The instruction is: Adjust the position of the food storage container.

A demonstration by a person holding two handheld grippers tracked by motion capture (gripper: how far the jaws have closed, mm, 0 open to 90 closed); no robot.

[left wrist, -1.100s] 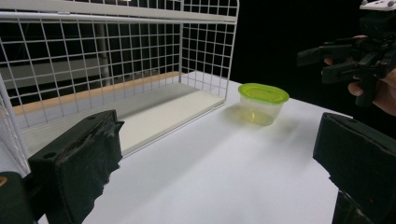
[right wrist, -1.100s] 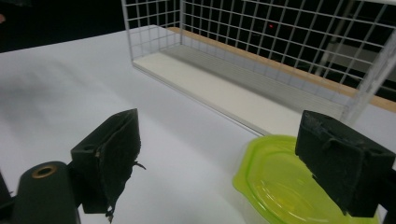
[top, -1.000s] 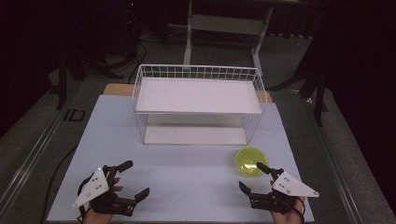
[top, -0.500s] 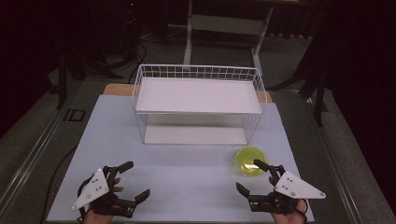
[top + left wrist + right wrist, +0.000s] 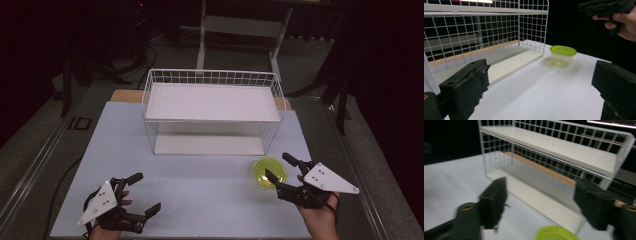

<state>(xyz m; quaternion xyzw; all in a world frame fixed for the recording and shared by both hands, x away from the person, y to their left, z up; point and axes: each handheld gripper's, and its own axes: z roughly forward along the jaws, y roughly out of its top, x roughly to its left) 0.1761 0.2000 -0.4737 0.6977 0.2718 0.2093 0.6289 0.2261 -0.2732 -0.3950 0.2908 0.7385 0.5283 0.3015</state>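
Since the earlier high view, the right gripper (image 5: 281, 167) has been carried forward and slightly upward, so that its near jaw is now seen across the edge of the container; the left gripper (image 5: 146, 191) has barely shifted.

A large white tabletop sheet (image 5: 200, 200) is spread over the table, and on its far half a white wire-mesh rack with two flat white shelves (image 5: 212, 102) is set. In the left gripper view the rack's lower shelf and mesh side (image 5: 499, 32) are seen to the left, and in the right gripper view its two shelves (image 5: 554, 147) are seen straight ahead.

A small translucent lime-green plastic container with a lid (image 5: 269, 172) is stood upright on the sheet, just in front of the rack's right front corner. In the left gripper view the container (image 5: 562, 55) is seen near the mesh corner, apart from it. In the right gripper view only the blurred rim of its lid (image 5: 554, 233) is seen at the bottom edge, between the two jaws.

The right gripper (image 5: 541, 202) is held wide open, nothing being gripped; whether a jaw touches the container cannot be told. The left gripper (image 5: 539, 82) is likewise spread wide and empty, low over the sheet at the near left, well apart from the container.
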